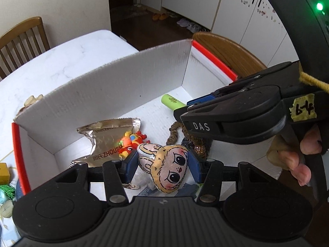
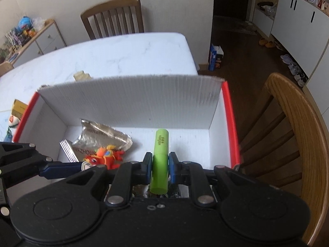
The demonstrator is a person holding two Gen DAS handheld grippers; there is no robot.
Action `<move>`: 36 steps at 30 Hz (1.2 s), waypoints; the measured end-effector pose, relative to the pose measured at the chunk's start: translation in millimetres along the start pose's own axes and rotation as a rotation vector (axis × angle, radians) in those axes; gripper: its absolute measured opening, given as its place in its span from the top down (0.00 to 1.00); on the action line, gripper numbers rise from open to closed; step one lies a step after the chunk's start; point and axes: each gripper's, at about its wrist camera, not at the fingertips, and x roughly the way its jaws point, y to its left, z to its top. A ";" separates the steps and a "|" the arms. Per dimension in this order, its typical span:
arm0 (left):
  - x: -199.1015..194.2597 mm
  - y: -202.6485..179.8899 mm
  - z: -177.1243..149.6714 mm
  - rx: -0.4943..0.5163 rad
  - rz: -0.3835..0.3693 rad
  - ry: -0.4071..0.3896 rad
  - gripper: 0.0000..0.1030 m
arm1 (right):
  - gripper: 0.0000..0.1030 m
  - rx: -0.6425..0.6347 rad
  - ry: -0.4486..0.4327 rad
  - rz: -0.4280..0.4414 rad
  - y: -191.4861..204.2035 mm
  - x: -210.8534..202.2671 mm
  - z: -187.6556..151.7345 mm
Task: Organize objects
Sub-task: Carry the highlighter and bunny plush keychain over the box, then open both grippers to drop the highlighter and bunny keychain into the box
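The left tongs [image 1: 163, 165] are closed onto a plush head [image 1: 164, 167] with big eyes and rabbit ears, one blue pad touching each side of it, over the near part of a white box [image 1: 115, 94] with red rims. Just ahead and left of these tongs lies a silver bag [image 1: 104, 140], and a red-orange toy [image 1: 131, 144] rests on its near edge, close beside the left pad. Ahead and right of the plush sits a brown coiled band [image 1: 176, 132], with something dark and beaded behind the plush that is too hidden to name.

The right tongs [image 2: 160, 165] are narrowed on a green tube [image 2: 160, 160], both pads pressed against its sides; the tube points forward, away from the tongs, its far end over the box floor. In the left wrist view these tongs reach in from the right, and the tube [image 1: 172, 101] sticks out beyond their tips toward the far corner of the box.

The box's tall far flap stands upright ahead of both tongs. The box sits on a white marbled counter [image 2: 115, 55]. Left of the left tongs, outside the box, are a yellow block [image 1: 4, 171] and green tinsel [image 1: 8, 190]. A wooden chair [image 2: 292, 127] stands right of the right tongs.
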 end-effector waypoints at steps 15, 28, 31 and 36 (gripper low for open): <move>12.9 -0.9 1.5 -0.022 -0.002 0.029 0.48 | 0.75 -0.001 0.050 0.009 -1.6 10.0 -1.9; -12.0 11.2 -4.6 -0.081 -0.028 -0.050 0.35 | 0.50 -0.013 -0.016 0.013 4.6 -12.9 -0.1; -23.8 13.8 -7.8 -0.089 -0.031 -0.083 0.35 | 0.44 -0.012 -0.043 0.010 5.0 -23.4 0.5; -42.7 17.5 -13.6 -0.105 -0.030 -0.130 0.35 | 0.37 -0.014 -0.094 0.013 7.5 -43.3 2.9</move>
